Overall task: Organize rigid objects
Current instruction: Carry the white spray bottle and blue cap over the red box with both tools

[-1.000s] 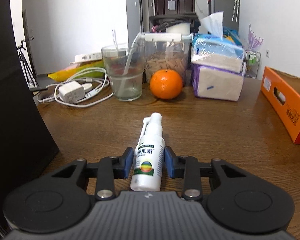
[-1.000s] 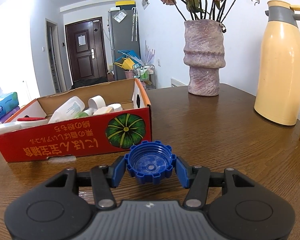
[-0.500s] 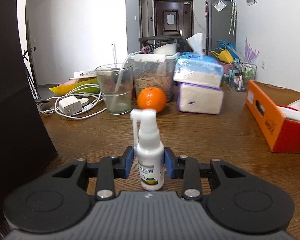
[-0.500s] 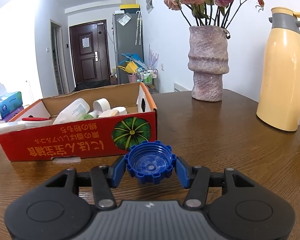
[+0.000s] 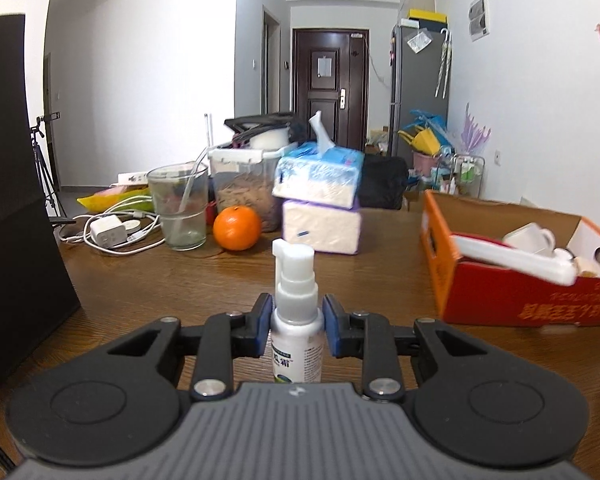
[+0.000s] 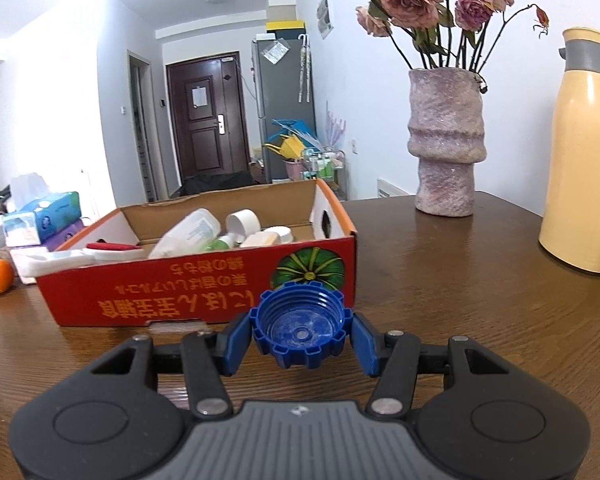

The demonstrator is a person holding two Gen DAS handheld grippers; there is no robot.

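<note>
your left gripper (image 5: 297,330) clamps the spray bottle (image 5: 296,316) upright, with the red box (image 5: 520,300) ahead to its right. your right gripper (image 6: 302,338) pinches the blue cap (image 6: 301,330), and the box (image 6: 204,288) lies just ahead, nearer this hand.

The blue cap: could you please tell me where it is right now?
In the right wrist view, the blue cap sits clamped between the right tongs, open side facing the camera, just in front of the red cardboard box on the wooden table.
</note>
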